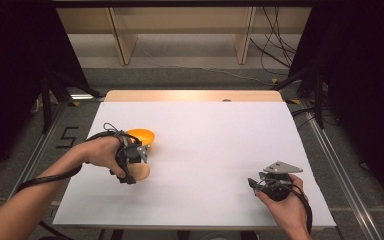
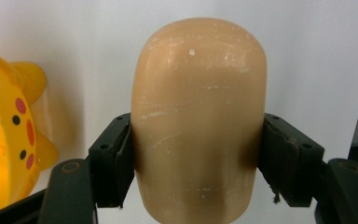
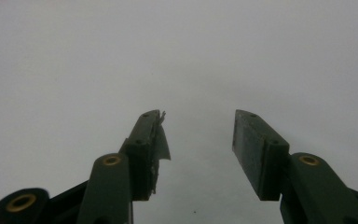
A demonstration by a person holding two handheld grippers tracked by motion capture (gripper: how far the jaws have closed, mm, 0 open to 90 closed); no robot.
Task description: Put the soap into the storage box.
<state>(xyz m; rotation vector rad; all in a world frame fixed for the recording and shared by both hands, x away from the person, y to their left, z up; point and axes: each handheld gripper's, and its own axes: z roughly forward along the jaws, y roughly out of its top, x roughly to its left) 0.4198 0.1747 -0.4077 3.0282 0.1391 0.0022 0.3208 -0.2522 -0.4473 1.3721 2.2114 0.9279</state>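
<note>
A tan, rounded bread-like piece (image 2: 199,121) sits between the jaws of my left gripper (image 2: 198,140), both pads pressed against its sides. From above, the same tan piece (image 1: 141,172) pokes out below my left gripper (image 1: 134,162) at the table's left. An orange-yellow bowl (image 1: 141,136) with dots stands just behind it, and its yellow side (image 2: 7,130) shows at the left of the left gripper view. My right gripper (image 3: 198,140) stands open over bare white tabletop; it rests near the front right (image 1: 260,184).
The white table sheet (image 1: 215,145) covers most of the table, with a wooden strip (image 1: 195,95) at the far edge. Black stands and cables flank the table on both sides.
</note>
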